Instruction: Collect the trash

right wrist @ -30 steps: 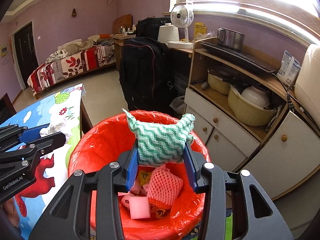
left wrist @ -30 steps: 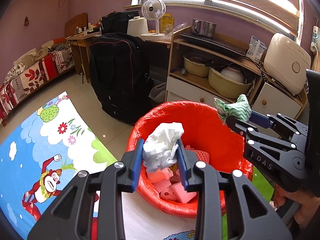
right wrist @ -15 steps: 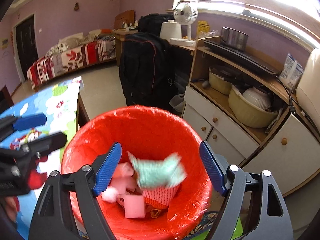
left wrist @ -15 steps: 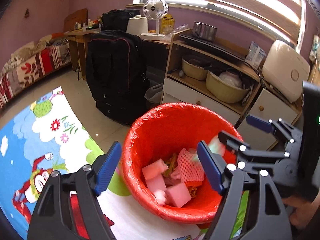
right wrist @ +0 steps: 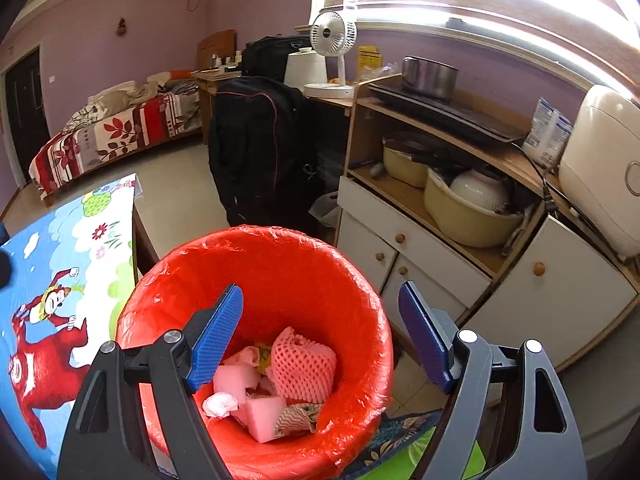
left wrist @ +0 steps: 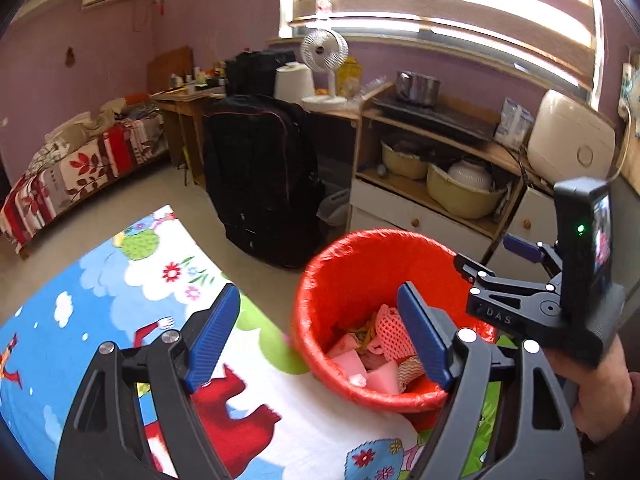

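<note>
White letters "DAS" stand on the black body of the right gripper (left wrist: 486, 266), seen from the left wrist camera; other print is too small to read.

— What do we see at the back?
— A tall black fabric suitcase (right wrist: 260, 152), a white desk fan (right wrist: 334, 38) and a steel pot (right wrist: 430, 76) on our wooden shelf unit (right wrist: 460, 184).
— And left?
— A bed with a red floral blanket (right wrist: 116, 132).

I opened both grippers: the left gripper (left wrist: 320, 332) dropped its tissue (right wrist: 219, 403), the right gripper (right wrist: 320, 332) its cloth (right wrist: 298, 418), and both landed in the bin (right wrist: 280, 256). The left then rose.
</note>
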Available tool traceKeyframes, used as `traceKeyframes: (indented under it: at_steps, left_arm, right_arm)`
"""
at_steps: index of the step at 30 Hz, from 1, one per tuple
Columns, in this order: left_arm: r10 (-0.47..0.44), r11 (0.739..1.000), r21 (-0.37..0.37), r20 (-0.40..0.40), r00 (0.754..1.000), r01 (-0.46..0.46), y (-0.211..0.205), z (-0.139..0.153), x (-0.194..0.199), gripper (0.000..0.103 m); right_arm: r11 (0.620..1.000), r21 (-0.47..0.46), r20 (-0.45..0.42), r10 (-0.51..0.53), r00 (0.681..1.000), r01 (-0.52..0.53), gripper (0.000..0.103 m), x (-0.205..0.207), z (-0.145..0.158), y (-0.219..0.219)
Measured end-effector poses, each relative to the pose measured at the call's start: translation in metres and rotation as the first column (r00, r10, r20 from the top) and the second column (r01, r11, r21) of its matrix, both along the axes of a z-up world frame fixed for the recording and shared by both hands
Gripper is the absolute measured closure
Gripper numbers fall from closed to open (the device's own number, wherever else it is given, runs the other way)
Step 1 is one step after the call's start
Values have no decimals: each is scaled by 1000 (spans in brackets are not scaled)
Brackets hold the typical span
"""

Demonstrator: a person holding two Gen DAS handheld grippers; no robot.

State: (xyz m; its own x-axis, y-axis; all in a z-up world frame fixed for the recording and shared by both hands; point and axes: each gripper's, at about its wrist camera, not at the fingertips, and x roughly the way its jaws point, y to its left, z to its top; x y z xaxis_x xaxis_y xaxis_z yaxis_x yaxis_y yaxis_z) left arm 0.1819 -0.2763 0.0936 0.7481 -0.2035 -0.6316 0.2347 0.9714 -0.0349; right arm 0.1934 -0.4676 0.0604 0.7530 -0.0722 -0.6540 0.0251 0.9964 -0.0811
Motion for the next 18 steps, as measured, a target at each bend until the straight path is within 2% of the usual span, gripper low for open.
traceKeyframes:
  at_steps: [12, 18]
  left_arm:
    - [110, 994, -1, 61, 992, -110, 53, 28, -45, 25]
    - [149, 989, -23, 79, 986, -148, 77, 33, -60, 25]
  right_arm:
    - [1000, -14, 34, 25, 999, -24, 27, -10, 25, 26]
    - [999, 0, 49, 38, 998, -38, 27, -18, 35, 39]
